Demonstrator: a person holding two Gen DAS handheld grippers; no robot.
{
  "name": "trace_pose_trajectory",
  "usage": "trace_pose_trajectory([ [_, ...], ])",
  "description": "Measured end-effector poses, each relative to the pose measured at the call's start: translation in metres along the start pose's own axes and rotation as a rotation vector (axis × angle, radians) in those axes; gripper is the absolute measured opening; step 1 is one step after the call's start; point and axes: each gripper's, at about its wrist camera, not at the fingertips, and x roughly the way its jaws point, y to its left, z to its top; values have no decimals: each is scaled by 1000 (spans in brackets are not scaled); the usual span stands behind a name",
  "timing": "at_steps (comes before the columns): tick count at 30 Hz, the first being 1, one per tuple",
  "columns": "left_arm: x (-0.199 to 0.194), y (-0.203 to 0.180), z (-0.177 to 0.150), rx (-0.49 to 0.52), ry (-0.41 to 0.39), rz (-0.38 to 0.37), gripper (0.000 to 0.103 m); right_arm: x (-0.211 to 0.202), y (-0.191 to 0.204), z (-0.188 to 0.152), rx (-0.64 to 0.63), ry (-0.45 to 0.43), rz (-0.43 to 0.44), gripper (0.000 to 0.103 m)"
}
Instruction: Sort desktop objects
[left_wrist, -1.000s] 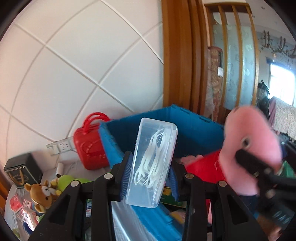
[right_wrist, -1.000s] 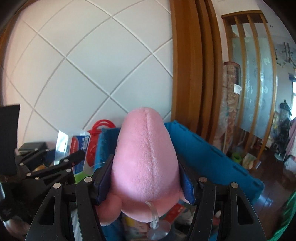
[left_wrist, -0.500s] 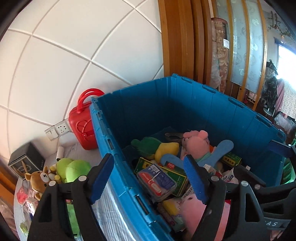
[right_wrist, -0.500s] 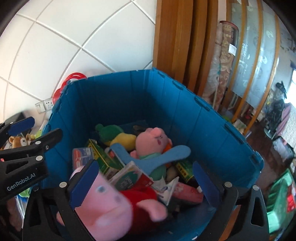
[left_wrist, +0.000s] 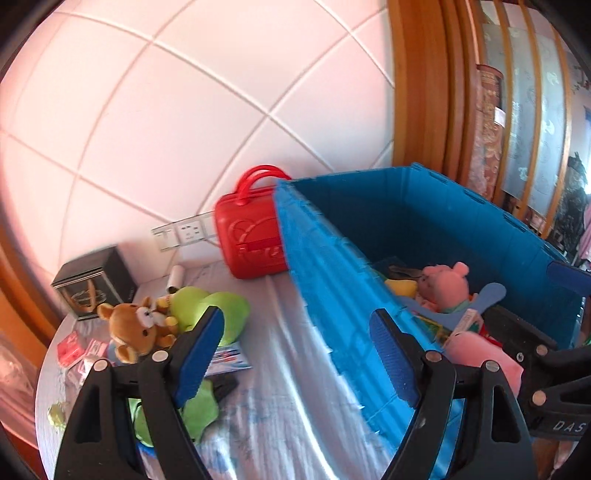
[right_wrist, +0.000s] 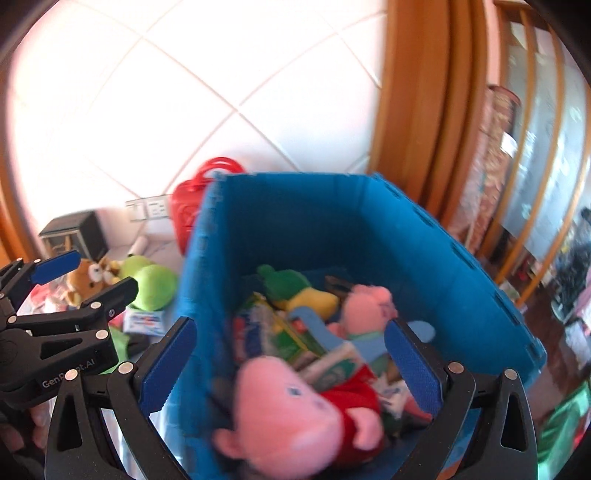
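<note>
The left gripper (left_wrist: 295, 354) and right gripper (right_wrist: 291, 362) were both spread wide, nothing pinched. A pink plush pig in a red dress (right_wrist: 295, 417) was seen lying (blurred) inside the blue plastic crate (right_wrist: 424, 236). At ten o'clock, a brown plush bear (left_wrist: 135, 328) was left on the table.

Bins: one blue bin (left_wrist: 332, 280)
Pink pig plushies: two, big (right_wrist: 291, 417) and small (right_wrist: 365, 299), both in the bin
Bear plushies: one (left_wrist: 136, 328)
Red cases: one (left_wrist: 251, 240)
Black boxes: one (left_wrist: 92, 280)
Grippers: two, left (left_wrist: 295, 354) and right (right_wrist: 291, 365)
</note>
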Motion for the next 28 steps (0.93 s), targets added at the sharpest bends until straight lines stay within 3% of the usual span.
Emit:
trace_pose_trajectory([
  [4,-25,35,-18,-25,-39,48,81,-10,32,-1,-32,-26,22,103],
  [15,-73,131,-98,-106,17,95,81,-59,129,-61,-70,-25,106,103],
  [23,-113,149,-141,-98,28,105,81,-86,160,-105,-54,-4,32,103],
  [28,-130,156,-166,-111,43,109,81,-96,173,-127,-51,23,40,103],
])
